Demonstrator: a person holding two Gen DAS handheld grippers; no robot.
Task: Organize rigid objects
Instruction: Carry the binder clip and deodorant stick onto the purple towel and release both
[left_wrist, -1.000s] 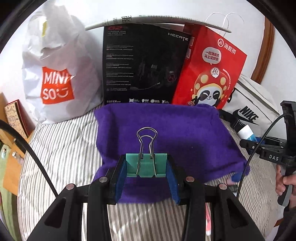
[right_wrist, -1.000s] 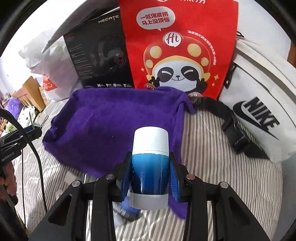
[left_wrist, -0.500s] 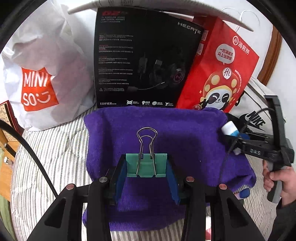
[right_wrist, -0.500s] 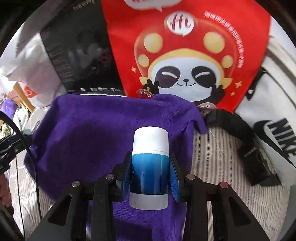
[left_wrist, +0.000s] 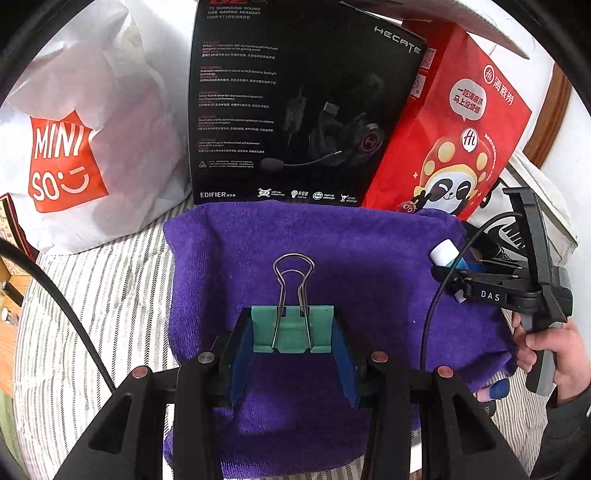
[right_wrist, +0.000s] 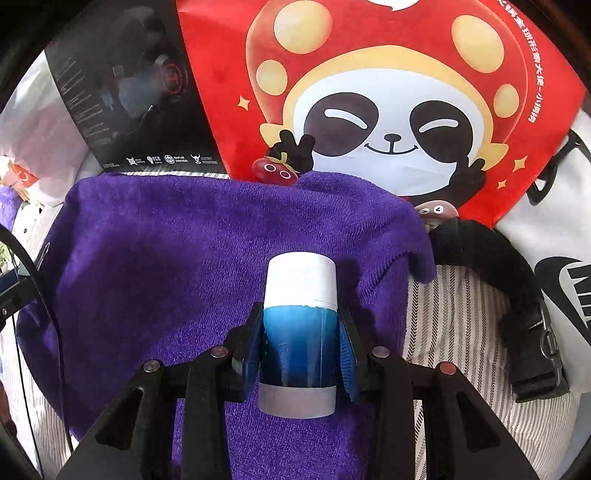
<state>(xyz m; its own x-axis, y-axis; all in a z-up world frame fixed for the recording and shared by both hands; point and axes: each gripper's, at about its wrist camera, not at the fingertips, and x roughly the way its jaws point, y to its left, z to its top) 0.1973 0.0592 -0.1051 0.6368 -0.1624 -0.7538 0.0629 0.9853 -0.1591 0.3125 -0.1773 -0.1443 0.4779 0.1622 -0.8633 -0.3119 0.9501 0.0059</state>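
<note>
Clamped in the left tongs (left_wrist: 293, 332), a green binder clip (left_wrist: 291, 326) is held above the purple towel (left_wrist: 369, 258); the right tongs (right_wrist: 301, 345) grip a blue-and-white tube (right_wrist: 300, 332) likewise. Released there, the tube could be rolled off the soft towel onto the striped bed (right_wrist: 461, 314).

Both views are brightly, evenly lit; soft shadows are cast on the purple towel (left_wrist: 369, 251). Edges are bowed and darkly vignetted by fisheye distortion.
</note>
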